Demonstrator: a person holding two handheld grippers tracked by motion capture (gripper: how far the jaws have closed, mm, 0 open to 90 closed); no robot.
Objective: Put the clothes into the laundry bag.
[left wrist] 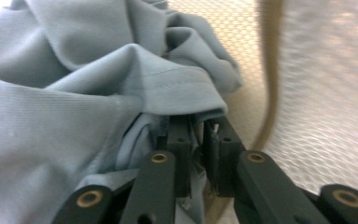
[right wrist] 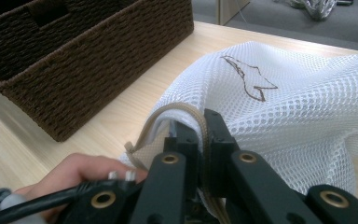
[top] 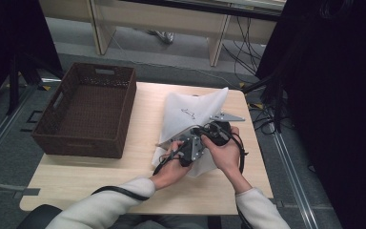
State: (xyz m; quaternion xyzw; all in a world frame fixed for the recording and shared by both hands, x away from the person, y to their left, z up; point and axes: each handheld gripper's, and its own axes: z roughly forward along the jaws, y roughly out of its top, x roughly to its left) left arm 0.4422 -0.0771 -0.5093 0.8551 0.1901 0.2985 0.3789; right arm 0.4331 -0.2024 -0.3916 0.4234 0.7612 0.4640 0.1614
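White honeycomb-mesh bag [right wrist: 298, 107], beige-trimmed rim clamped by right hand-held gripper [right wrist: 200, 126]; left hand-held gripper [left wrist: 198, 128] pinches soft grey-blue stitched cloth [left wrist: 74, 93]. Woven brown basket [top: 88, 109] on pale wood worktop [top: 143, 109].

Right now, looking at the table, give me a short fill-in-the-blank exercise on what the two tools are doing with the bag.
1. The right tool is shut on the mesh bag's tan ____.
2. The left tool grips the hem of a light ____ cloth.
3. The brown woven ____ stands on the table left of the bag.

Missing words: rim; blue; basket
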